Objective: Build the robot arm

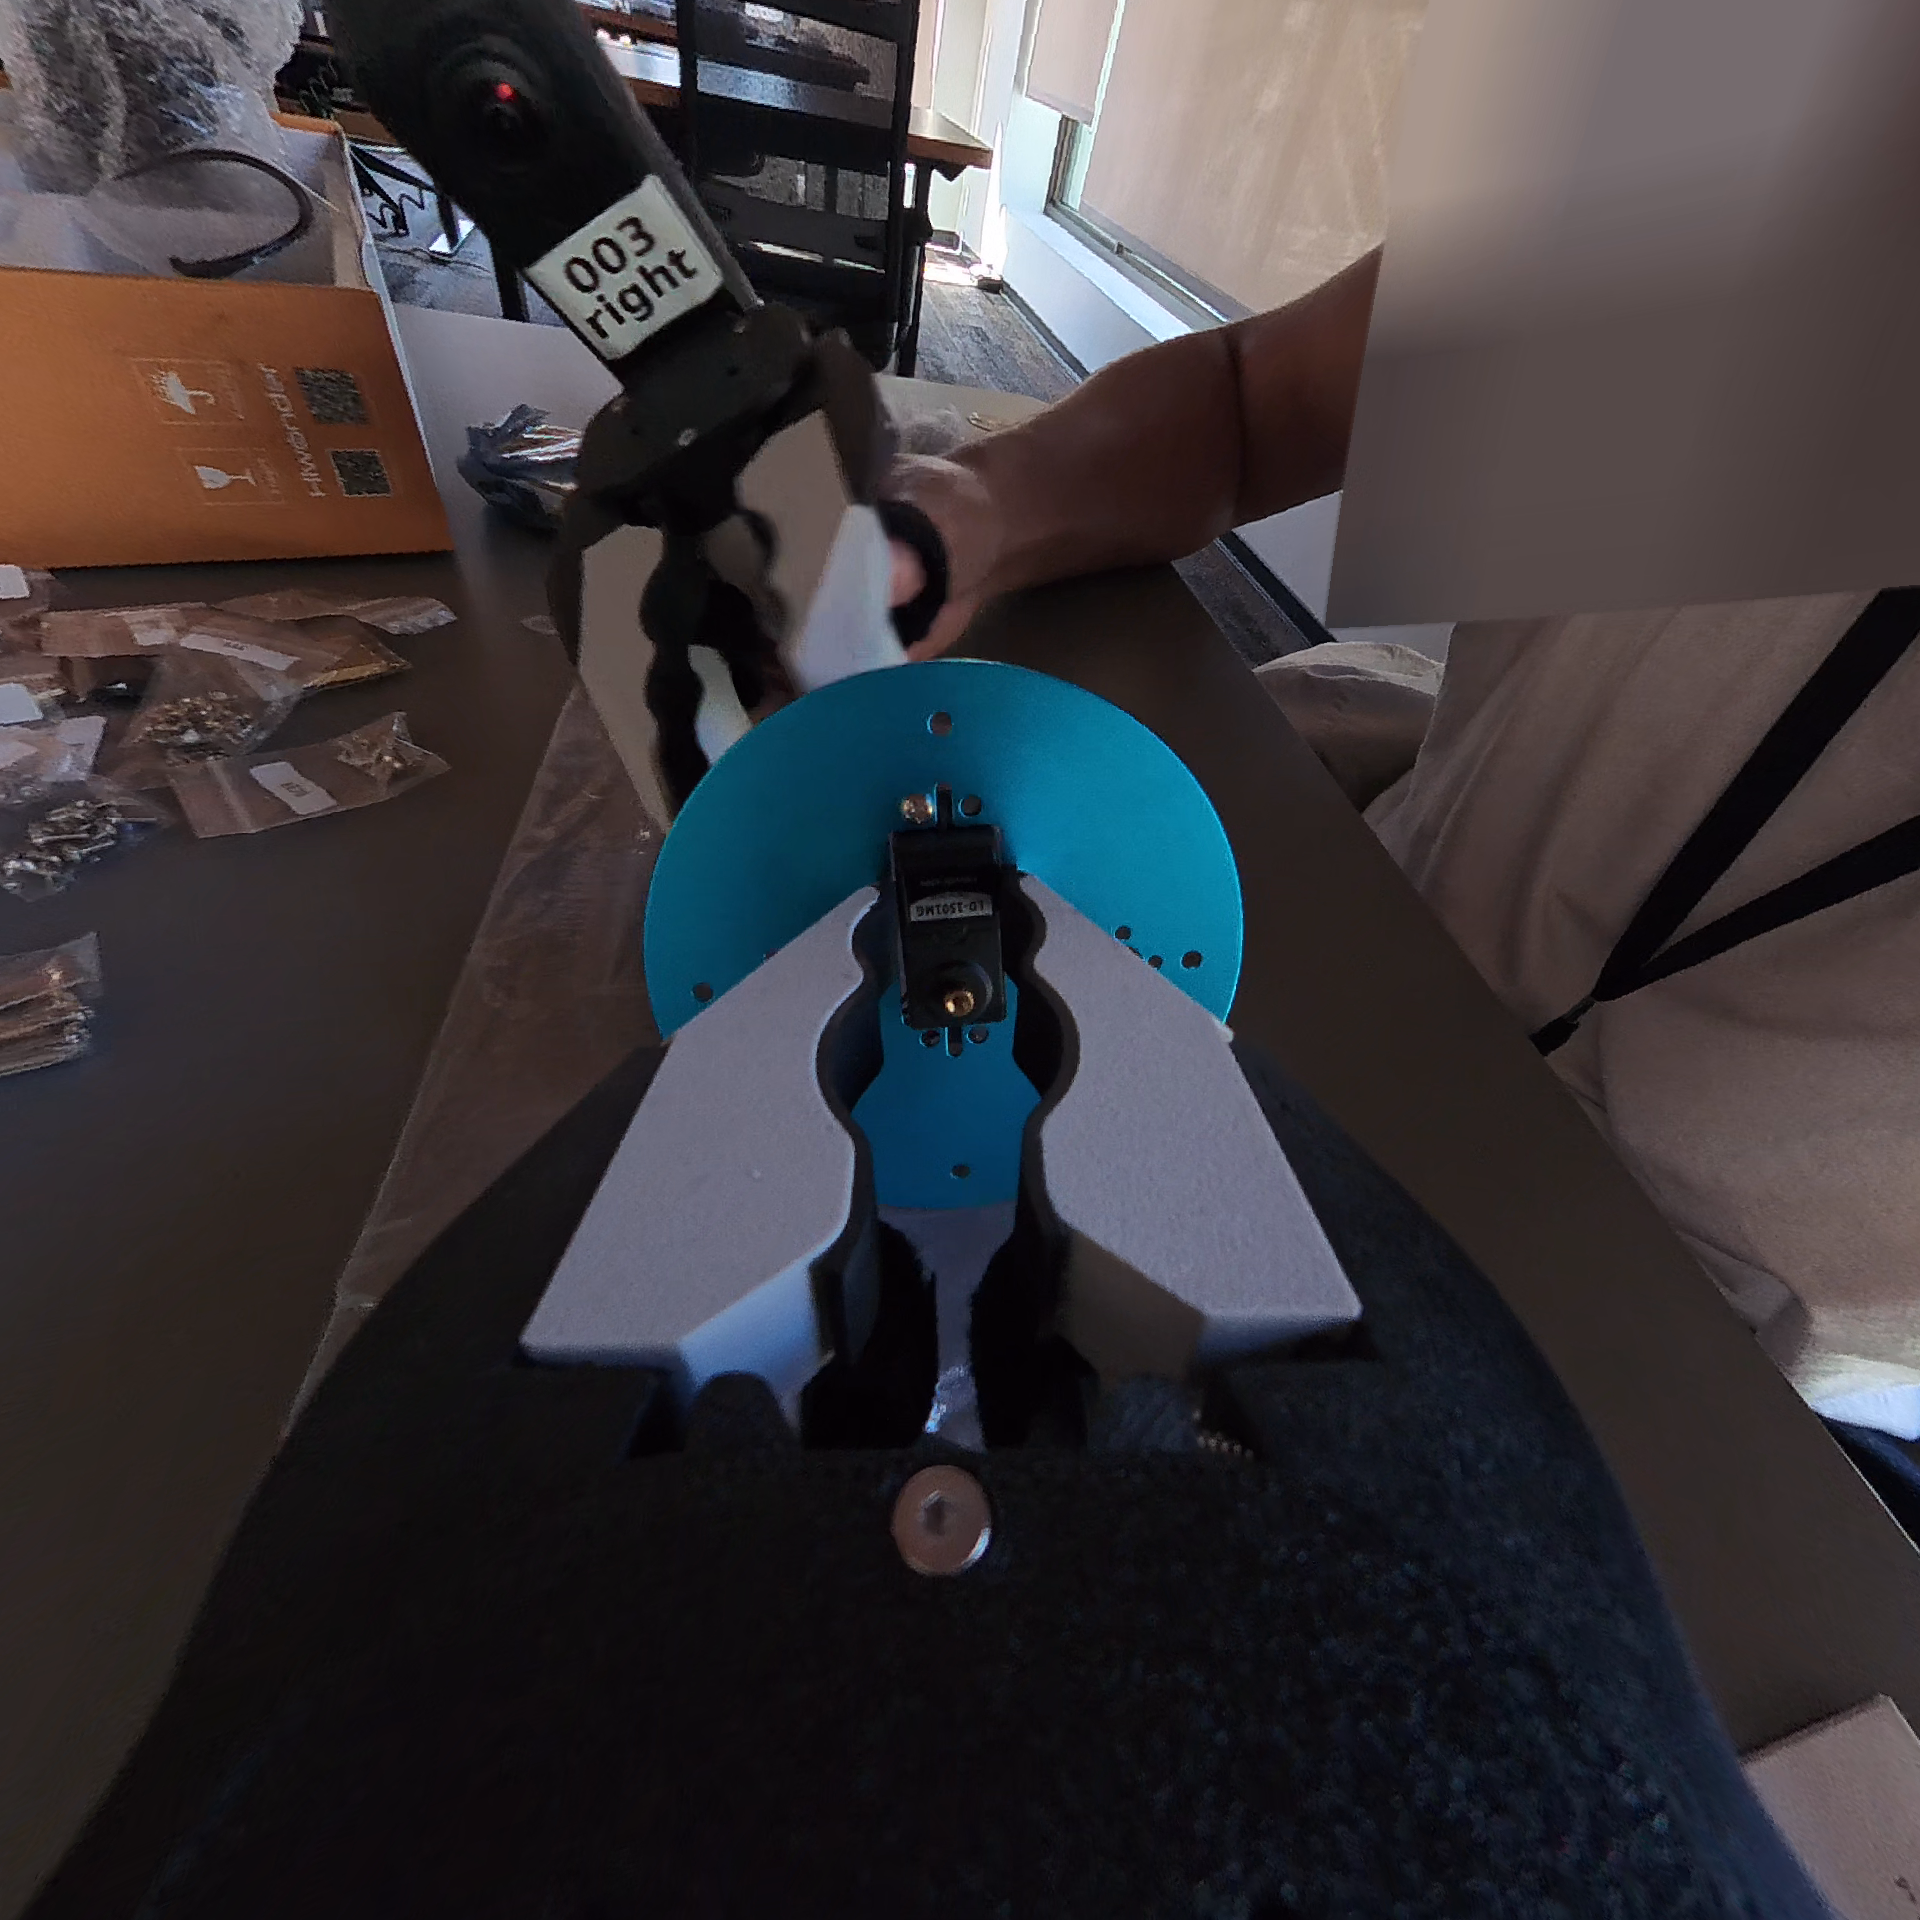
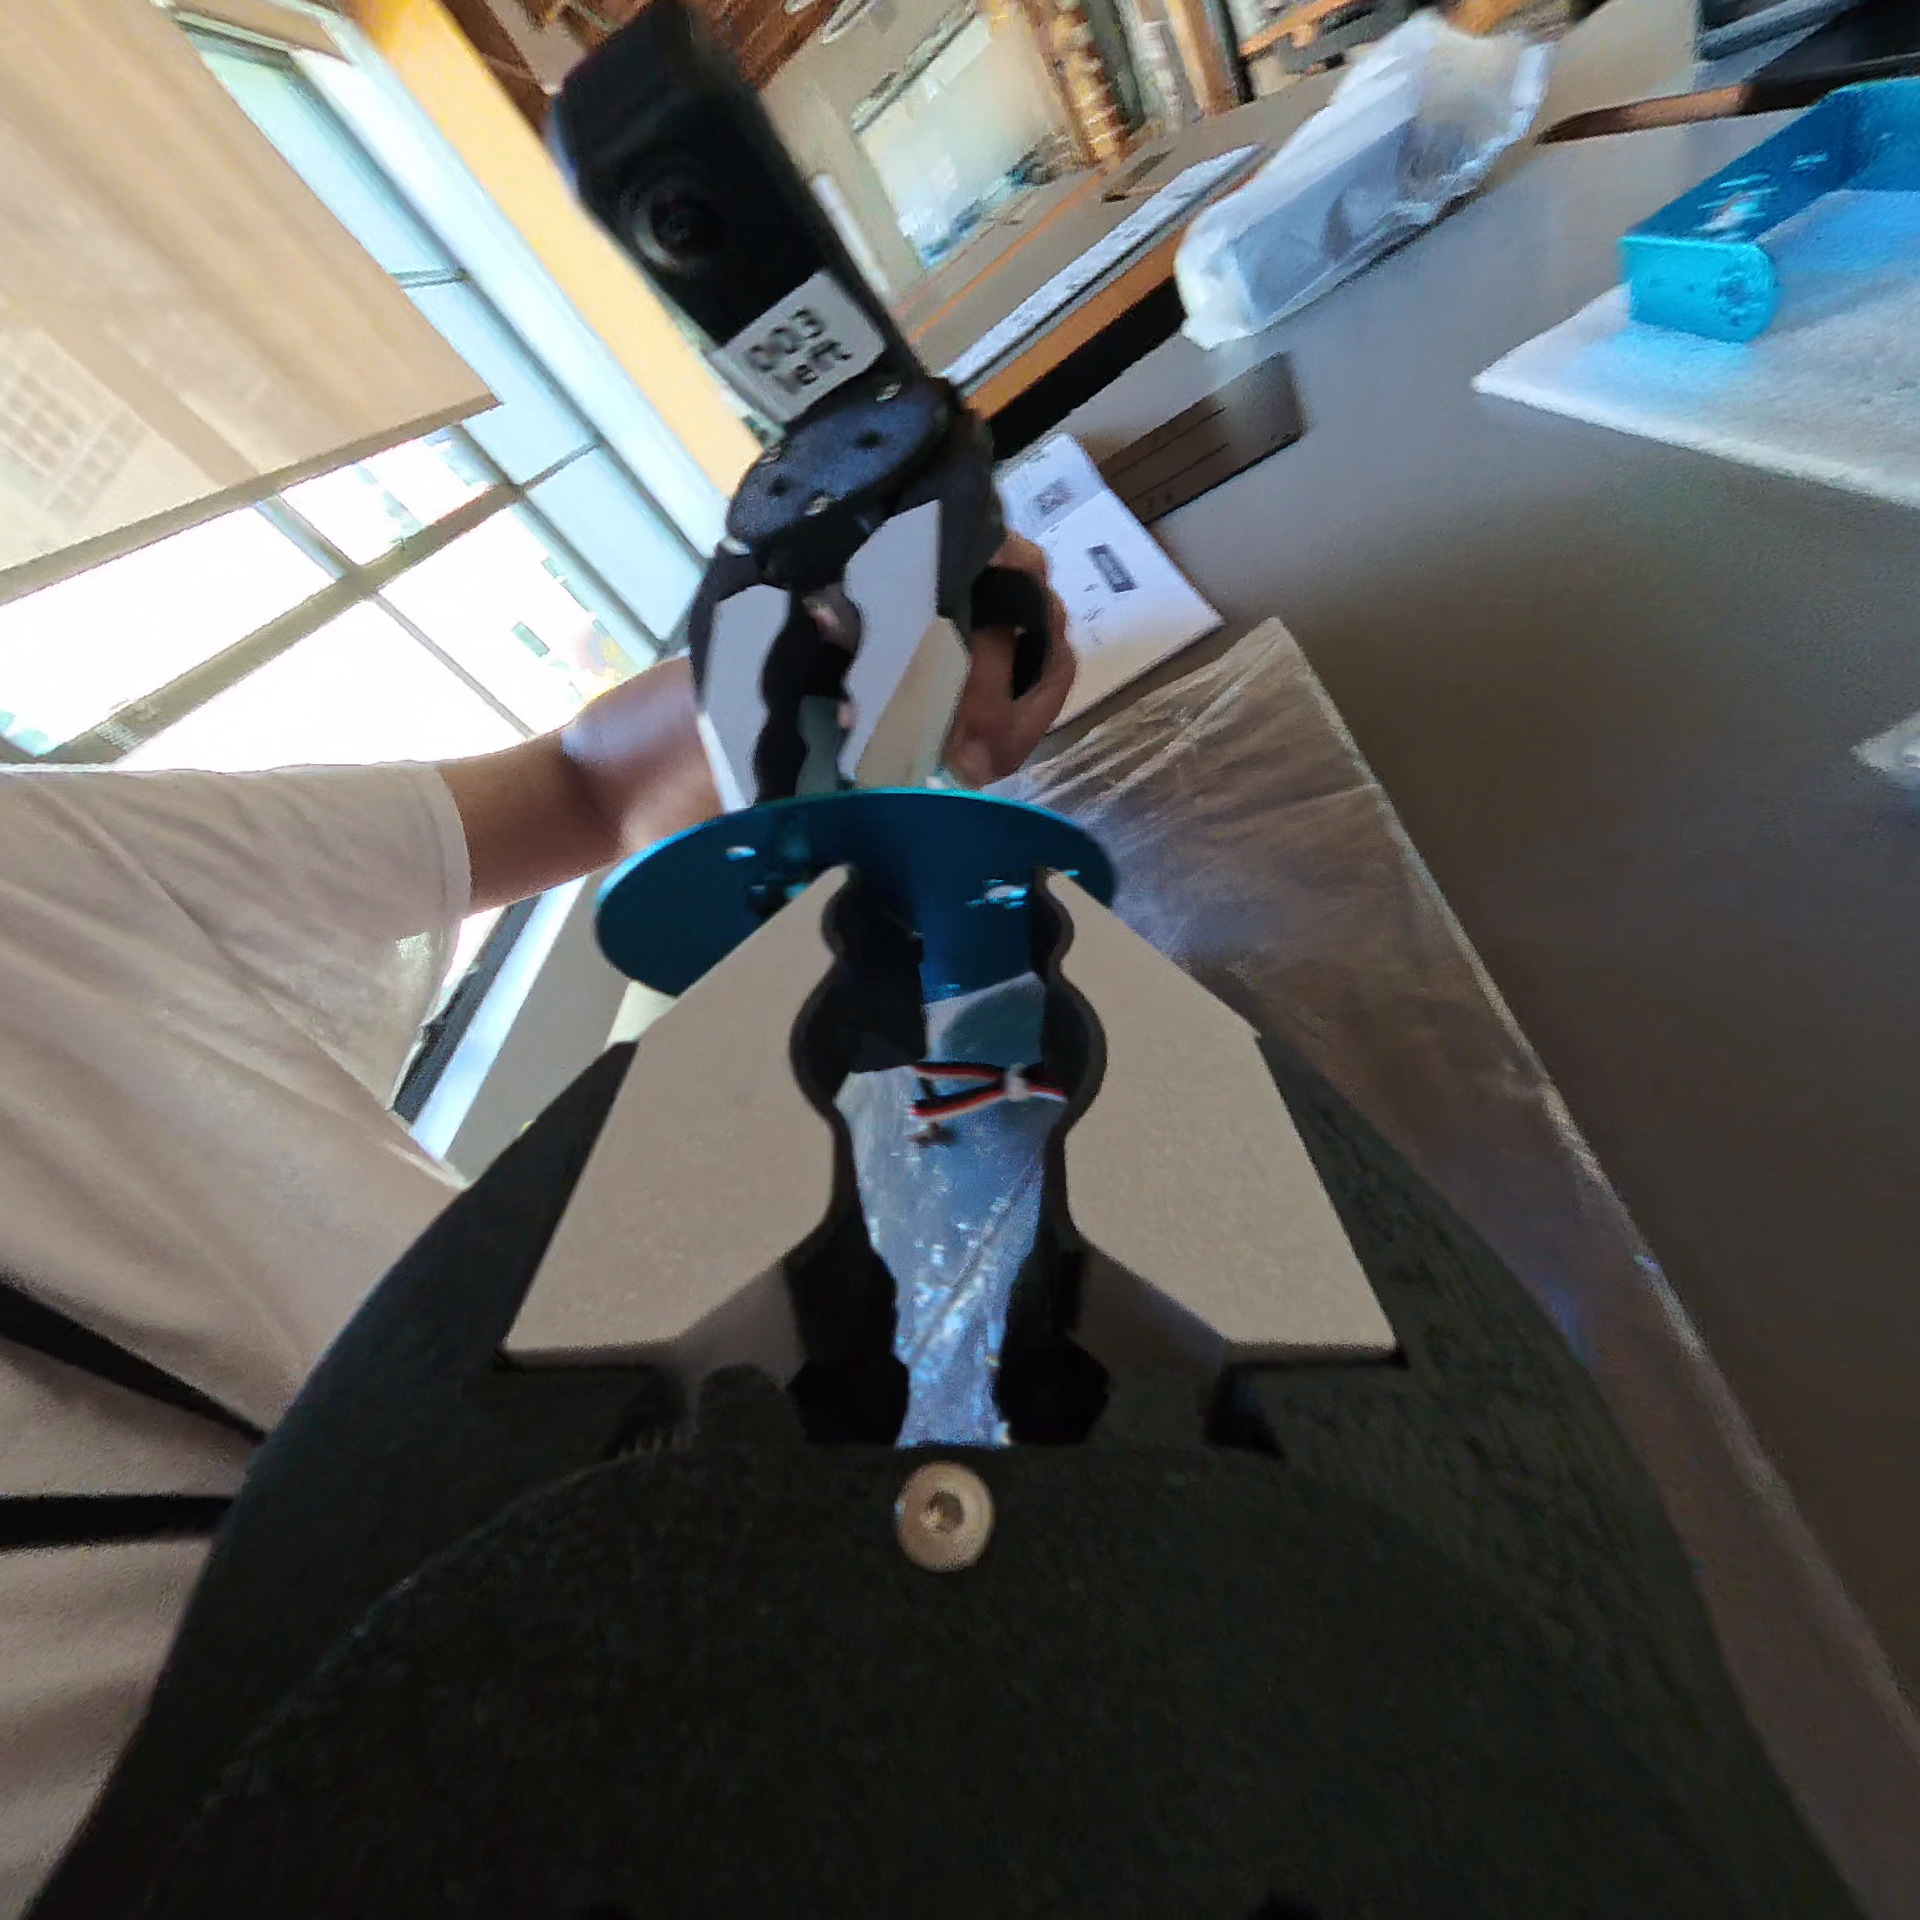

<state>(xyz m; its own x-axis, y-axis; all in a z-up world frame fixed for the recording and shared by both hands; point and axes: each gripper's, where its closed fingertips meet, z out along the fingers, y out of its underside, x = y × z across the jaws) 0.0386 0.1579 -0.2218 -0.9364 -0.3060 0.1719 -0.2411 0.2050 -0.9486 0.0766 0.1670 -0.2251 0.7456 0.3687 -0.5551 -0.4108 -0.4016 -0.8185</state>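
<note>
A round blue metal disc (image 1: 1091, 790) carries a black servo (image 1: 948, 935) through its middle. My left gripper (image 1: 951, 894) faces the disc's flat side and is shut on the servo's top. In the right wrist view the disc (image 2: 675, 914) shows edge-on, with the servo body (image 2: 873, 997) and its red, white and black wires (image 2: 987, 1091) below it. My right gripper (image 2: 940, 883) is shut on the servo body under the disc. Each gripper shows in the other's view, the right (image 1: 790, 675) and the left (image 2: 821, 769), each held by a hand. The assembly is held above the table.
A dark table (image 1: 208, 1143) holds an orange cardboard box (image 1: 208, 416), several small bags of screws (image 1: 208, 727), a clear plastic sheet (image 2: 1247, 831), a leaflet (image 2: 1101, 561) and a blue metal part (image 2: 1704, 281) on white foam. The person's torso (image 1: 1662, 1039) is close at the table edge. Across from one pair of fingers to the other is roughly 4 centimeters.
</note>
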